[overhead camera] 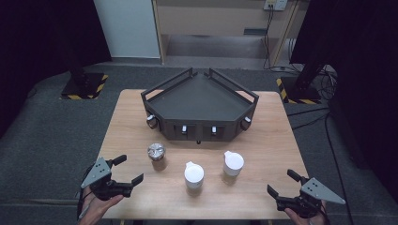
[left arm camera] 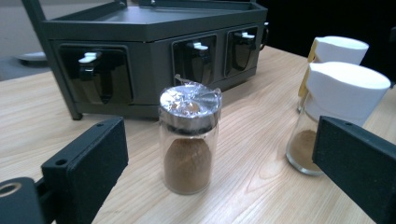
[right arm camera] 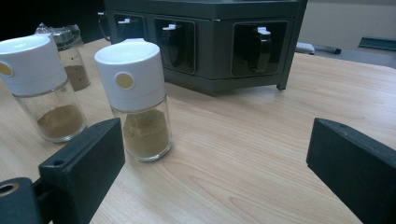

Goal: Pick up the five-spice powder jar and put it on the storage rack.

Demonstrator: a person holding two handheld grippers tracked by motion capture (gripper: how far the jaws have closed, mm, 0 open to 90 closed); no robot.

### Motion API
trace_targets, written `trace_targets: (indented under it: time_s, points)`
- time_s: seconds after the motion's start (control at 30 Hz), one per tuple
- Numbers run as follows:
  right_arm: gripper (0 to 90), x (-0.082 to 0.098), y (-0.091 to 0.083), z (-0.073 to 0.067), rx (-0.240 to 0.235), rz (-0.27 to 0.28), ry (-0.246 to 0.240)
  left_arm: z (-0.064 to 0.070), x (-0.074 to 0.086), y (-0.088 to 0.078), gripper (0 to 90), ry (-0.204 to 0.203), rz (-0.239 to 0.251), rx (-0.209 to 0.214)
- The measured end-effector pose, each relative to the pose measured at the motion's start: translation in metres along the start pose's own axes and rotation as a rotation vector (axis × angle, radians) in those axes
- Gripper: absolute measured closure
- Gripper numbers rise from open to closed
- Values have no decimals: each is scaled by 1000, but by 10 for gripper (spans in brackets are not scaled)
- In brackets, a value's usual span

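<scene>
Three glass spice jars of brown powder stand on the wooden table [overhead camera: 263, 122]. The foil-topped jar [overhead camera: 156, 155] [left arm camera: 189, 140] is straight ahead of my left gripper [overhead camera: 130, 169] [left arm camera: 223, 156], which is open and a short way from it. The middle white-capped jar [overhead camera: 194, 174] [left arm camera: 343, 91] [right arm camera: 39, 88] and the right white-capped jar [overhead camera: 233, 163] [right arm camera: 137, 100] stand beside it. My right gripper [overhead camera: 281, 183] [right arm camera: 215, 156] is open at the front right, holding nothing, with the right jar just off its left jaw.
A dark corner rack [overhead camera: 202, 132] [left arm camera: 149, 32] [right arm camera: 210, 9] with an empty top shelf and hanging black scoops in its front bays stands at the back middle of the table. Bare wood lies between the jars and the rack. Dark carpet surrounds the table.
</scene>
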State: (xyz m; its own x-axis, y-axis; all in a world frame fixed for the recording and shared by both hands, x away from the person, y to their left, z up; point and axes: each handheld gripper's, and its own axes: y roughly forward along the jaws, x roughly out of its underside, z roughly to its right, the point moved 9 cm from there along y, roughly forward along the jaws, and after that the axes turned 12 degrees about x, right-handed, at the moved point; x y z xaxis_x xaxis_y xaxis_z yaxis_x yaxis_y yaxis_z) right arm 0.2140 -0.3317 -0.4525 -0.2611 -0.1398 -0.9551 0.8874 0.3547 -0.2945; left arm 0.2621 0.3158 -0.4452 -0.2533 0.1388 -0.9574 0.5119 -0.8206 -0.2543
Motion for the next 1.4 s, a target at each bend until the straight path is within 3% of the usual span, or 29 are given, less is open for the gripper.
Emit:
trace_targets:
  time_s: [0.17,0.63,1.13,1.4]
  points:
    - [43,0,0,0,2,1,-1,-13,-3,8,23,-25,8,31]
    - [46,0,0,0,1,3,0,-31,-9,40,31,-19,-29,60]
    - [52,0,-1,1,4,6,4,-44,-3,79,86,-37,-62,61]
    - [54,0,-1,1,2,7,6,-48,2,91,141,-29,-66,54]
